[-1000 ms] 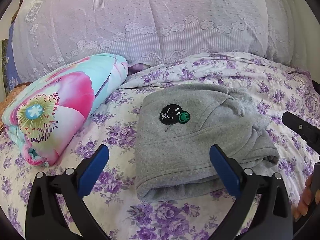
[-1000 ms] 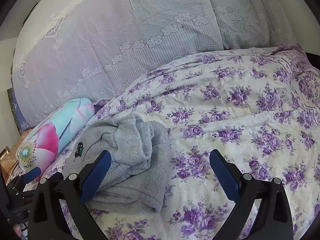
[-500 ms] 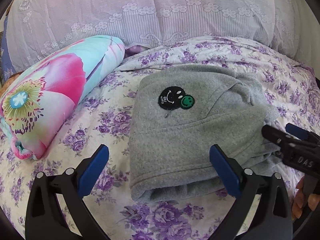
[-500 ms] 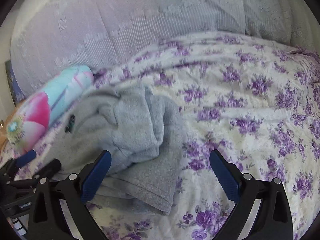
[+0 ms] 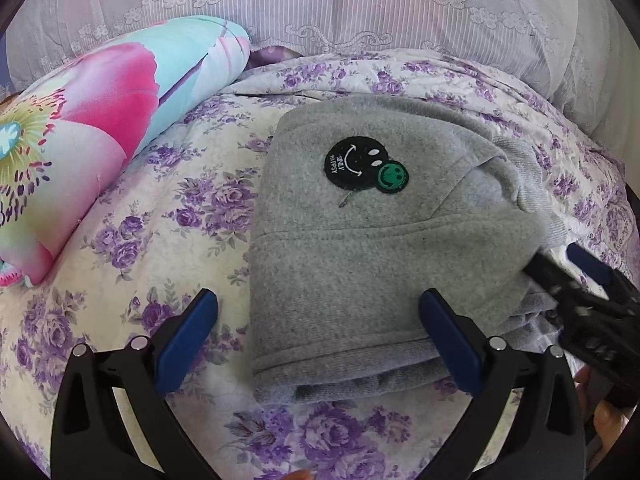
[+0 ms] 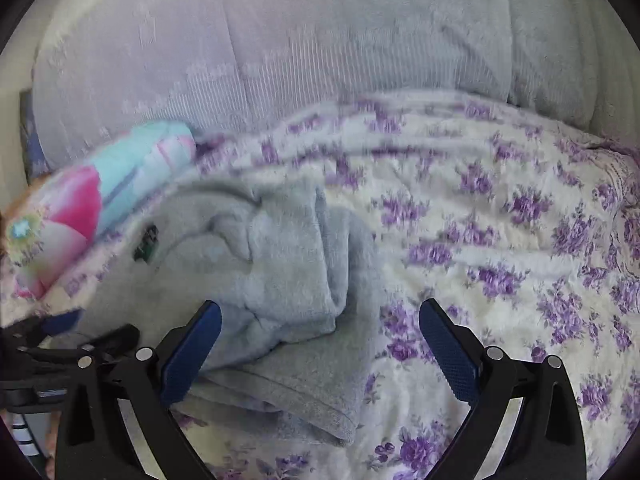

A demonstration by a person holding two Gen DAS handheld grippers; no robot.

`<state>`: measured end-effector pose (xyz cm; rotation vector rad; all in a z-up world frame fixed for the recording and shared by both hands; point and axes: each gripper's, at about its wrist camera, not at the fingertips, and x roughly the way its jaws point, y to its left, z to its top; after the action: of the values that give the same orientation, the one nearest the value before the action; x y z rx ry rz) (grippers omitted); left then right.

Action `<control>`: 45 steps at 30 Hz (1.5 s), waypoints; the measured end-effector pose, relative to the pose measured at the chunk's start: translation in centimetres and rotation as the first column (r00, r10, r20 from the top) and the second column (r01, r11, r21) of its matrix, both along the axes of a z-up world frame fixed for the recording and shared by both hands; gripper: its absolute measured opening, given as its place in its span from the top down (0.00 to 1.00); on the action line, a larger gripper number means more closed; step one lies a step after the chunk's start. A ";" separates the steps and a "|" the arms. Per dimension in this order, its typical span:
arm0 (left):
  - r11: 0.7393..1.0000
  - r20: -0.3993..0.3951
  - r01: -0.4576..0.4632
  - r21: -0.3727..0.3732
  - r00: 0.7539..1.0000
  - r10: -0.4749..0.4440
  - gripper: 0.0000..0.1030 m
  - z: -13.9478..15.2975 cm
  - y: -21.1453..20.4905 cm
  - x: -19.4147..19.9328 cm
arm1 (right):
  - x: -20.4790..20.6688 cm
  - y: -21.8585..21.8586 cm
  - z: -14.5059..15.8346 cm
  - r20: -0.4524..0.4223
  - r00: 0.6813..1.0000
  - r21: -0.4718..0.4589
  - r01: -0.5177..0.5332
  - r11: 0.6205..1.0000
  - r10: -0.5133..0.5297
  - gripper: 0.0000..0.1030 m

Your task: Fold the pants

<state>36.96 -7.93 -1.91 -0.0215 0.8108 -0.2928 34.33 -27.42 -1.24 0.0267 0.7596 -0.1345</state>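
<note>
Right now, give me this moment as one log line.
pants: folded, on bed | left tool: open, at near edge | right tool: open, at right side

We hold the left black two-finger gripper with blue pads (image 5: 318, 338) low and level, jaws spread wide. Our right black two-finger gripper with blue pads (image 6: 320, 340) is likewise spread wide, reaching in from the right of the left one.
</note>
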 end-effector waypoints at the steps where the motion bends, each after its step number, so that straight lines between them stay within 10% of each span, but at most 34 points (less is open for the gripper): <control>1: 1.000 0.004 -0.002 0.006 1.000 0.002 0.04 0.1 0.0 -0.1 | 0.0 -0.7 0.0 -0.003 1.000 0.044 -0.006 0.999 0.006 0.04; 9: 1.000 0.052 0.015 0.018 0.999 -0.015 0.04 1.0 -0.2 -0.8 | -4.1 -0.3 2.0 0.211 0.975 0.095 -0.097 0.991 0.075 0.04; 13: 0.999 0.035 0.033 0.040 0.999 -0.035 0.05 0.7 -0.6 -0.8 | -0.3 -0.9 -1.0 -0.069 0.992 0.193 -0.095 0.976 0.111 0.04; 20: 0.994 -0.108 0.046 -0.104 0.992 -0.057 0.04 -1.2 1.3 0.6 | -0.8 -2.1 -1.8 -0.081 0.991 0.343 -0.077 0.936 0.111 0.03; 29: 0.972 -0.129 0.062 -0.228 0.987 -0.094 0.04 -1.5 3.3 -1.2 | -3.4 -5.7 -2.3 0.014 0.996 0.632 -0.075 0.771 0.086 0.03; 35: 0.996 -0.110 0.083 0.014 0.991 -0.081 0.05 -0.9 2.1 -6.1 | -6.4 -3.0 -1.2 -0.054 0.996 0.473 -0.034 0.880 0.068 0.04; 40: 0.998 -0.013 0.012 0.059 1.000 -0.012 0.05 0.9 4.5 -11.6 | -10.6 -0.1 -0.1 -0.083 0.997 0.276 0.020 0.961 0.003 0.04; 45: 0.992 -0.163 -0.031 0.124 0.985 0.051 0.04 -0.8 6.6 -13.8 | -13.6 2.4 -1.3 -0.235 0.972 0.128 0.028 0.991 0.002 0.03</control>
<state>23.12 -1.38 -2.70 0.0524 0.9915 -0.2042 20.76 -24.99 -2.56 0.1425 1.0041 -0.1011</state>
